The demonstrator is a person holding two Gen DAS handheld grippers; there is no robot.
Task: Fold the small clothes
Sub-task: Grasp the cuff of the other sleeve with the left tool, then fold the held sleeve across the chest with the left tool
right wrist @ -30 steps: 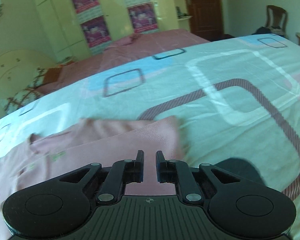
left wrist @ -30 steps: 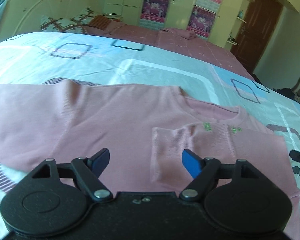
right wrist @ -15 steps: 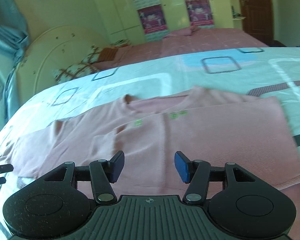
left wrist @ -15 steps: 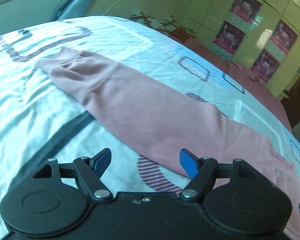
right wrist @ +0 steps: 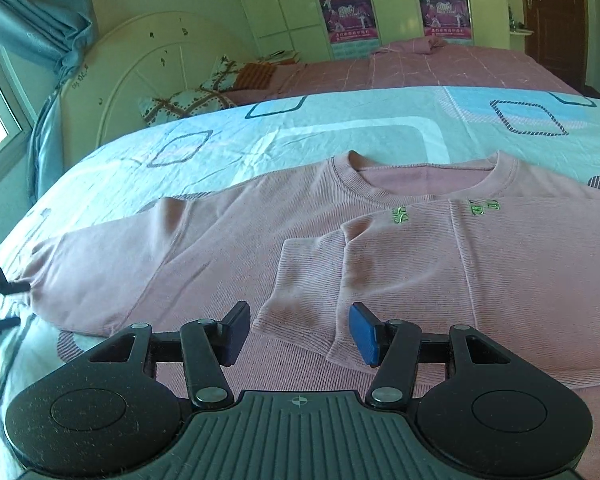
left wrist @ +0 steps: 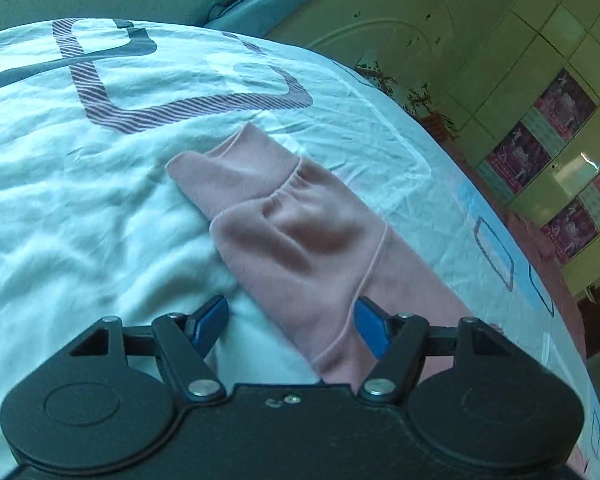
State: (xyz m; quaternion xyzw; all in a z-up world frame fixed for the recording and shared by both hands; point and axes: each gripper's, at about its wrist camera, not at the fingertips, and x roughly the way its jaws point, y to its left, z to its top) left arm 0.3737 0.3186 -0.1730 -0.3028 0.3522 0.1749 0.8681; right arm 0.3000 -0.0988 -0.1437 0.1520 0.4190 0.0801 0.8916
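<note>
- Left gripper (left wrist: 290, 326) tips downward over the bed, its blue pads (left wrist: 370, 330) apart and pressing on nothing; its jaws have just been closing a little, with the edge of the outstretched sleeve (left wrist: 300, 240) lying on the sheet between and beyond them
- Right gripper (right wrist: 296, 330) also angles down toward the bed, its jaws parted and nothing clamped; they have just been opening; past them lies the cuff (right wrist: 300, 292) of the other sleeve, which is folded across the chest
- Sweater (right wrist: 380, 248), pink, lies flat and front up on the bedsheet (right wrist: 340, 136); one sleeve is folded inward over the body, the other stretches out to the side, its ribbed cuff at the far end in the left wrist view; small green embroidery (right wrist: 400, 214) sits below the round neckline
- At the left edge of the right wrist view, the dark tips of the left gripper show just beside the outstretched sleeve's end; whether they touch it I cannot tell
- Bedsheet is pale blue and white with striped and outlined rounded squares; it is rumpled around the outstretched sleeve
- Beyond it, a pink bedspread (right wrist: 440, 68) covers a second bed, with a patterned pillow (right wrist: 180, 104) near a cream arched headboard (right wrist: 148, 64)
- Farther back, yellow-green wardrobe doors (right wrist: 280, 0) carry posters (right wrist: 346, 12); a teal curtain (right wrist: 32, 12) hangs by a bright window at the left, and a dark wooden door (right wrist: 556, 20) stands at the right
</note>
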